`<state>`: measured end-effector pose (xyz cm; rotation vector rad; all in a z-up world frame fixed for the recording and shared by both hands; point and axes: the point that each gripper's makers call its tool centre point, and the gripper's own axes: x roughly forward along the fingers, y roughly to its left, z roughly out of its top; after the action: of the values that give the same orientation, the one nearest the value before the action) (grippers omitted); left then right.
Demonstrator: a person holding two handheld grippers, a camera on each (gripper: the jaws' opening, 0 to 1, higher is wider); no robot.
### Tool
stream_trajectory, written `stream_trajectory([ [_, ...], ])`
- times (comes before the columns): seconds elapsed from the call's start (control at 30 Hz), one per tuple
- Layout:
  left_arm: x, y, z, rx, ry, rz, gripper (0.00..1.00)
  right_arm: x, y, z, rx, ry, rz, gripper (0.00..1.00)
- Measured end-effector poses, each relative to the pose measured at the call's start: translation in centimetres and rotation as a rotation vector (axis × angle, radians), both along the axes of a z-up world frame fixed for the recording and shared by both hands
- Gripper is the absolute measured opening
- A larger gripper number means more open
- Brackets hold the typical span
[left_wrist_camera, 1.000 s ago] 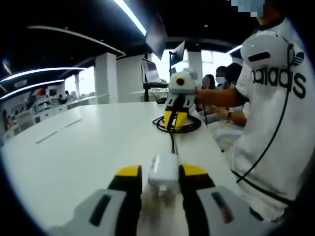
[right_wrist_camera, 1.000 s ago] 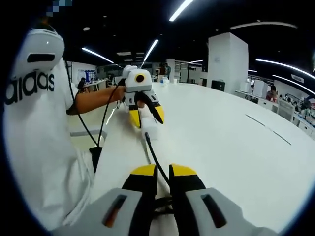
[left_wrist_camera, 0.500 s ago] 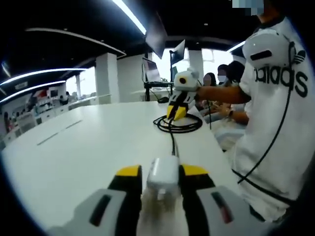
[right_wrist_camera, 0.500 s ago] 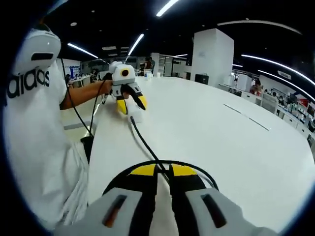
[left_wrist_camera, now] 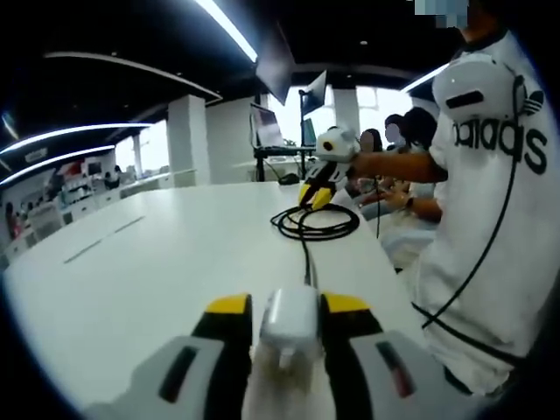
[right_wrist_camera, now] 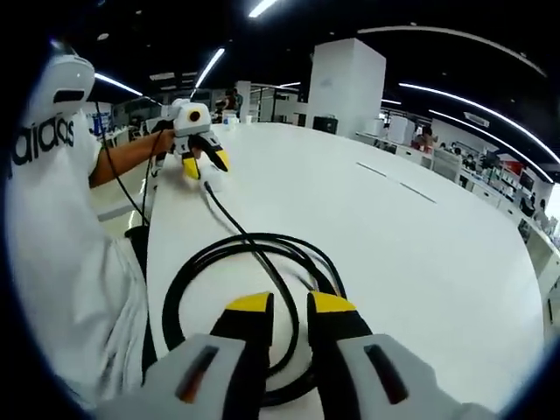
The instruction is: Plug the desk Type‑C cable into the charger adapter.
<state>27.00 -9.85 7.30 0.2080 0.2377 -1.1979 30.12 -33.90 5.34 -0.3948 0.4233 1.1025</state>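
White worktop [right_wrist_camera: 420, 254], coiled black cable [right_wrist_camera: 254, 289], white charger adapter [left_wrist_camera: 289, 317].
Left gripper [left_wrist_camera: 289, 308] jaws clamp the adapter, cable running from it; right gripper [right_wrist_camera: 282, 308] jaws slightly parted, empty, above the coil; person alongside.

Legible text: the brand name "adidas", in black letters with the trefoil logo, stands on the chest of the person's white T-shirt [left_wrist_camera: 490, 175]; in the left gripper view it reads mirrored. In the right gripper view the same shirt [right_wrist_camera: 52, 201] shows only part of the word, "idas". No other text, number or sign can be read.
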Motion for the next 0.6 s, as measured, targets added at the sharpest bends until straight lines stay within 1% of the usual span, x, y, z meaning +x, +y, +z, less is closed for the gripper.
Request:
stream_trajectory([
  [0.2, -0.1, 0.0, -0.3, 0.011, 0.005, -0.003, 0.30, 0.4, -1.7, 0.0, -0.008, -0.005, -0.062, 0.16],
  [0.33, -0.1, 0.2, -0.5, 0.016, 0.008, 0.000, 0.30, 0.9, -3.2, -0.2, -0.025, 0.011, -0.124, 0.16],
  [0.5, -0.1, 0.2, -0.6, 0.017, 0.014, -0.001, 0.30, 1.0, -4.3, -0.8, -0.034, 0.059, -0.184, 0.16],
  [0.6, -0.1, 0.1, -0.8, 0.020, 0.020, -0.001, 0.30, 0.8, -4.4, -1.1, -0.036, 0.086, -0.201, 0.16],
])
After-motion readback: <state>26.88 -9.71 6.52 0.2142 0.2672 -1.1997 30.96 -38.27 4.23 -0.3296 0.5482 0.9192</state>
